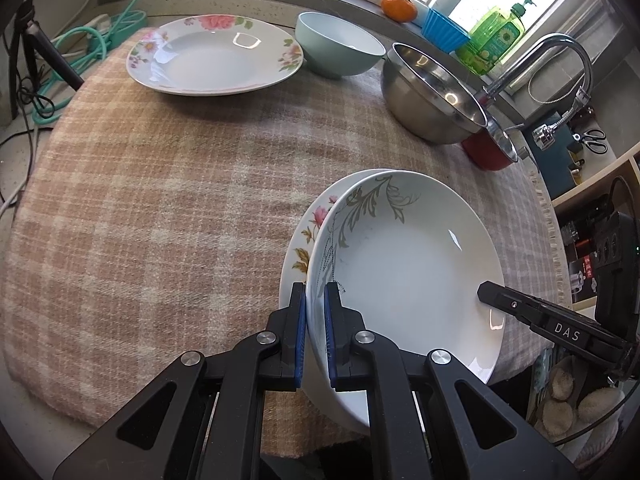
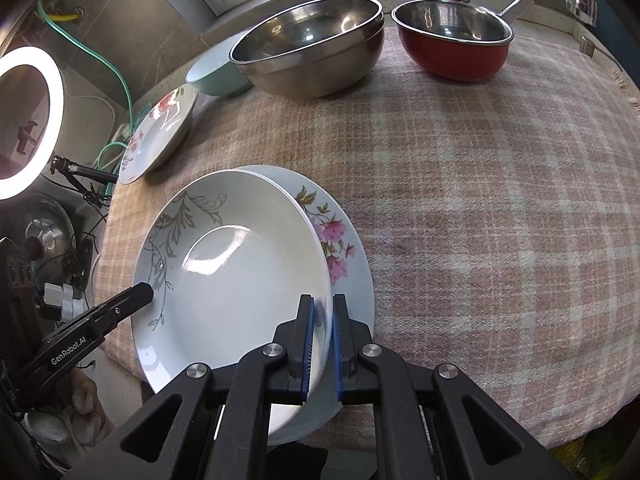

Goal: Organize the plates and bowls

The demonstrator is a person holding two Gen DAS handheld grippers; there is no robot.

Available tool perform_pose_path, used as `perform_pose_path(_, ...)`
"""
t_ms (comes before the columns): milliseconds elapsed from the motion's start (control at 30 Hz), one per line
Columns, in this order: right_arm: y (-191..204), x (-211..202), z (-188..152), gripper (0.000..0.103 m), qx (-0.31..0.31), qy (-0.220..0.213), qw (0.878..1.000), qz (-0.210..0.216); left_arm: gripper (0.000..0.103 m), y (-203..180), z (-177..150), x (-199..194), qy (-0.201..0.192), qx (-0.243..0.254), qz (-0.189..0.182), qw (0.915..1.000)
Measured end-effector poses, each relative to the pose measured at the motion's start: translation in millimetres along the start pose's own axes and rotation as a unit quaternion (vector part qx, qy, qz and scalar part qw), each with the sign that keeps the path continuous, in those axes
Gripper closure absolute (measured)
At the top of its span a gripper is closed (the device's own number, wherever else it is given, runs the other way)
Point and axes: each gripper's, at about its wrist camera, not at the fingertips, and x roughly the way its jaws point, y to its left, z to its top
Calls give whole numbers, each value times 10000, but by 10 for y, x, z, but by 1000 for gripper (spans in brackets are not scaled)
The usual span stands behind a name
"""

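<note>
Left wrist: left gripper, right gripper clamp leaf-pattern plate rim, opposite sides.

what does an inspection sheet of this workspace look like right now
surface: plaid cloth over the counter
job's things: leaf plate over a floral plate; second floral plate, blue bowl, steel bowl, red pot at the back
clutter: orange, soap bottle, blue cup on the sill
grippers: left gripper and right gripper each shut on the leaf plate's rim
cables: green hose, power strip at left
surroundings: tap, ring light
</note>
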Motion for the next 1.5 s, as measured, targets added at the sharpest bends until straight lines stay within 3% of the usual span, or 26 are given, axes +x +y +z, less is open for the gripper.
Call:
perform_pose_path(500, 88, 1, 25, 92, -314, -92, 9988, -366, 96, -27, -18, -2, -16, 70, 19, 10000)
perform_pose_path(1100, 85, -6, 44, 90, -305, -56, 9989, -340, 96, -38, 13, -56, -65, 126, 38, 9999)
perform_pose_path(1500, 154, -183, 96, 82, -461, -378, 9973, -425, 96, 7, 53, -182, -211, 100, 68, 9997)
